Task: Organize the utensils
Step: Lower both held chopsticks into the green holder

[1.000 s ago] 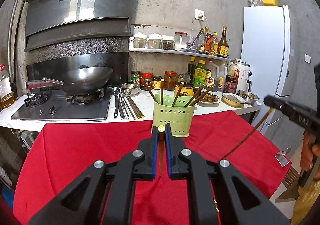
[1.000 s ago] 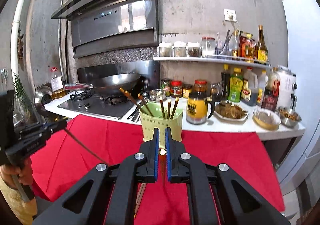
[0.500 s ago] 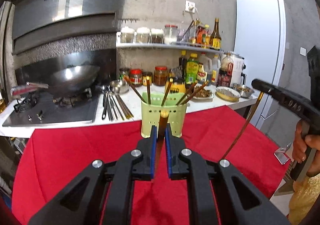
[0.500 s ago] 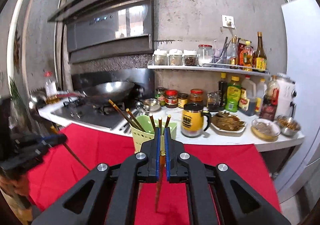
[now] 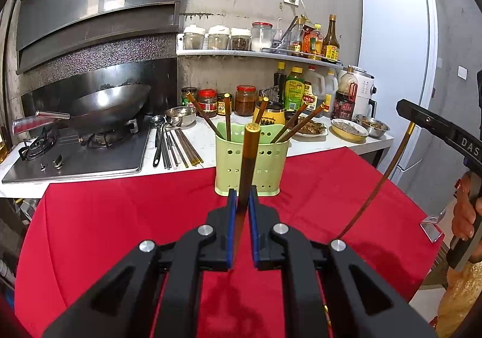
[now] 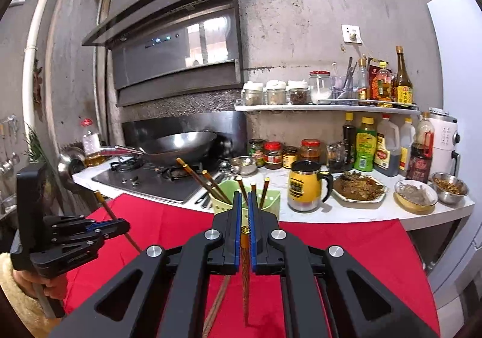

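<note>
Your green holder (image 5: 252,168) stands on the red cloth (image 5: 120,217) near the counter edge with five chopsticks (image 5: 229,116) already leaning in it, and each of your two grippers carries one more. More utensils (image 5: 174,145) lie flat on the counter beside the stove.

Your left gripper (image 5: 242,199) is tilted downward toward the holder, its blue pads clamped on a brown chopstick (image 5: 249,154) whose gold-capped end rises in front of the holder's rim. Your right gripper (image 6: 244,202) points nearly level at the holder, closed tight on its own chopstick (image 6: 245,262), which hangs down toward the cloth.

Compared with a second ago, the left chopstick now sticks up much farther past the pads, and the holder looks closer in the left view.
</note>
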Tool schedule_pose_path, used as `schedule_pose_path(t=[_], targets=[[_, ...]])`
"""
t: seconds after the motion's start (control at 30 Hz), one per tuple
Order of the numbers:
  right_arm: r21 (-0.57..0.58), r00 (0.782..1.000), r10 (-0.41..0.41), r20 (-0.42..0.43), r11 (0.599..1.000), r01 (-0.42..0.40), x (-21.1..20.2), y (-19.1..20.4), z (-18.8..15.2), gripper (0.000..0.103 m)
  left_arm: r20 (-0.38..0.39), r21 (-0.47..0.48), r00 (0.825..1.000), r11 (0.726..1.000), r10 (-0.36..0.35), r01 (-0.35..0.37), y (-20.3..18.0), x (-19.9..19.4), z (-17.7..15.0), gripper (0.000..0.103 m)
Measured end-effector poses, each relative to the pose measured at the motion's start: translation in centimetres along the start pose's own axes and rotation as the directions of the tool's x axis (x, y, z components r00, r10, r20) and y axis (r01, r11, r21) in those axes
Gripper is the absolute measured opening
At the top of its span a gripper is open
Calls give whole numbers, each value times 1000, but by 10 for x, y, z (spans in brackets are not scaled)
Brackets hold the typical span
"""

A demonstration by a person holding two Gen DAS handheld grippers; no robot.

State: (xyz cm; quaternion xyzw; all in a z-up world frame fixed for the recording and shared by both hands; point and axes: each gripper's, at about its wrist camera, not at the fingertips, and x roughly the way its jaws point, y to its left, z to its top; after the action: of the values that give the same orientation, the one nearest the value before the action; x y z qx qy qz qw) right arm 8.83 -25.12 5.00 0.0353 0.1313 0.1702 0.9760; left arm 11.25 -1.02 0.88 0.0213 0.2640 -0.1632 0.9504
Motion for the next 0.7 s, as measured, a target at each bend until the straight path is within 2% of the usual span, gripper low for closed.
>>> schedule_pose_path(t=[0.1,0.27,0.47,0.57,0.67,0.7], targets=[[-37,998,-23,51,999,25,-6,5,-8,6,1,4,1000,1000,1,-1,0,-1,0,7],[-85,994,12,105,996,-3,-15,16,-17,6,0,5,1000,1000,2,-2,0,-1,-1,7],[-168,997,27,78,986,-14,-33,45,-27,5,4,13,1000,1000,3,-3,-2,-6,-7,7],[-206,1000,19,16,979,-15,-48,57,-44,5,8,22,1000,1000,4,-4,-2,-11,-14,7],[-220,991,-17,-132,975,-13,-37,60,-83,5,14,21,1000,1000,3,-3,0,-14,-18,7],[-214,981,-29,-194,977,-13,-26,57,-100,5,16,20,1000,1000,2,-2,0,-14,-19,7]])
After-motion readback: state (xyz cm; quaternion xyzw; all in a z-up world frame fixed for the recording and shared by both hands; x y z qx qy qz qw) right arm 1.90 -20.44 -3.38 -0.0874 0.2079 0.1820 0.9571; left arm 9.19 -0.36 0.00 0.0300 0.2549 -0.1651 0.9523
